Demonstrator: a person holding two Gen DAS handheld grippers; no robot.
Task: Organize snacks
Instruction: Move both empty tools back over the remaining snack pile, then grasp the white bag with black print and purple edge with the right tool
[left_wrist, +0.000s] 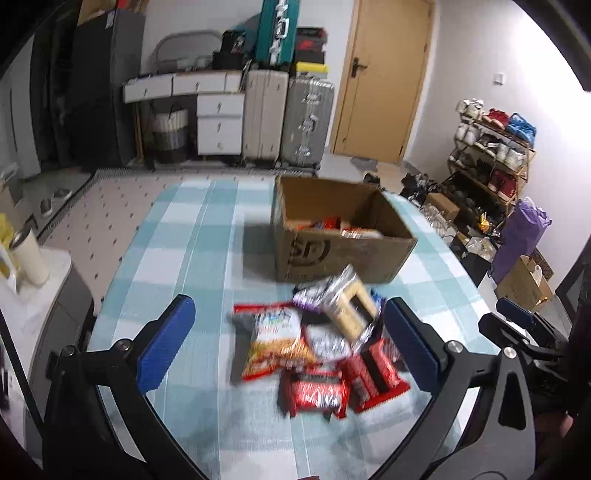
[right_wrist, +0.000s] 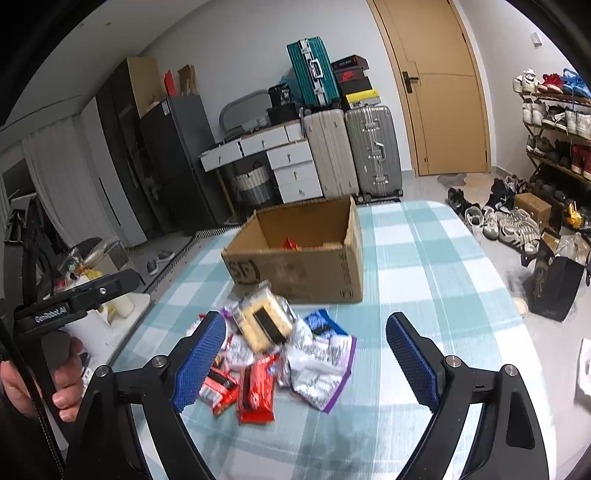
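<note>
**Crinkly foil and plastic packets piled before two spread claws**

Foil and plastic film wrap nearly everything in the snack pile (right_wrist: 273, 354), which lies on the checked tablecloth (right_wrist: 424, 266) just ahead of both claws and short of the cardboard box (right_wrist: 295, 266) beyond. The left gripper (left_wrist: 291, 343) stands released, its blue pads wide apart with nothing between them but the pile further on; the right gripper (right_wrist: 306, 358) is likewise spread and empty, its left pad overlapping the pile's near edge in the picture, though contact cannot be told.

These packets should be light, soft and slippery; the film will buckle and slide under a pinch. The yellow sandwich cake (right_wrist: 262, 325), topmost and tilted, looks squashy and is best taken across its short sides with a gentle squeeze. The red bars (right_wrist: 255, 391) nearest the right claw seem firmer and could be gripped across their width. The orange chip bag (left_wrist: 275, 339), nearest the left claw's centre, is puffy and probably crushable, so its sealed edge is the safer hold.

Counted as blur allows: one box, already holding a few snacks; one cake; one chip bag; roughly three red bars; two or three silver-and-purple packets (right_wrist: 325, 365).
</note>
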